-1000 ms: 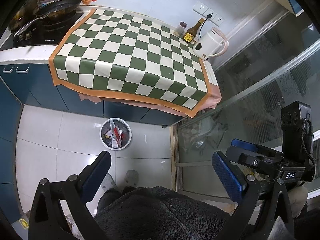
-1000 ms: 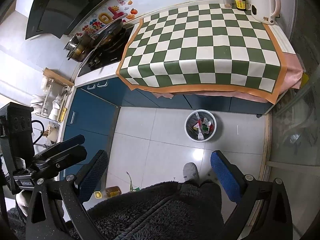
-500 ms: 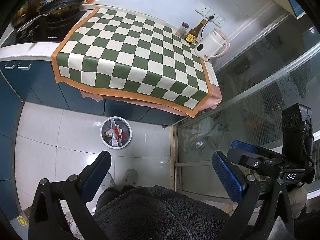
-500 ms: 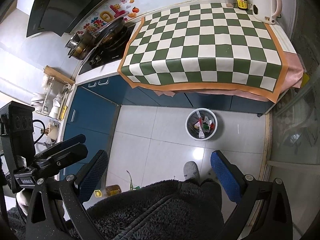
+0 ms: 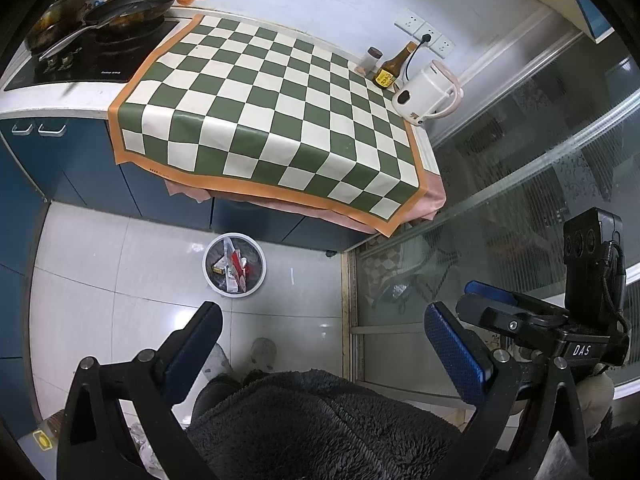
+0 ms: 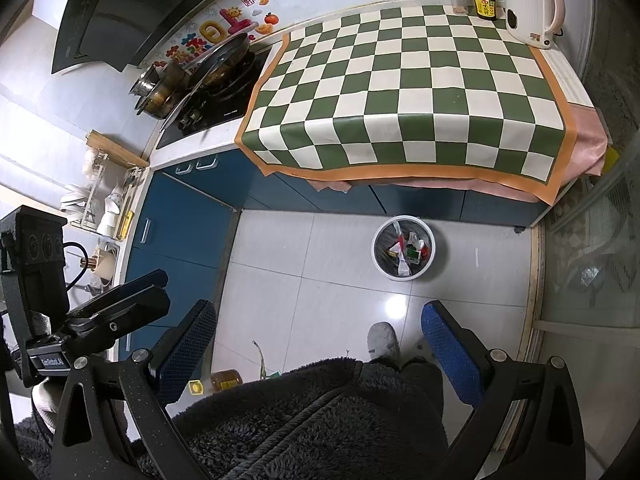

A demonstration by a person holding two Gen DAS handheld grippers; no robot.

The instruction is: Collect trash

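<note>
A white round trash bin (image 5: 234,266) with wrappers and cartons inside stands on the tiled floor below the counter; it also shows in the right wrist view (image 6: 403,247). My left gripper (image 5: 324,330) is open and empty, held high above the floor. My right gripper (image 6: 320,328) is open and empty too, also high up. Each gripper shows beside the other: the right gripper's body (image 5: 560,332) at the right of the left wrist view, the left gripper's body (image 6: 80,320) at the left of the right wrist view. The checkered green-and-white cloth (image 5: 272,120) on the counter is bare.
A white kettle (image 5: 426,94), a brown sauce bottle (image 5: 390,70) and a small jar (image 5: 370,60) stand at the counter's far right. Pans (image 6: 208,72) sit on the stove. A glass sliding door (image 5: 520,200) is on the right. A small bottle (image 6: 226,378) lies on the floor.
Both views have shifted slightly; the counter and bin sit a little lower and more centred. Both grippers stay open and empty.
</note>
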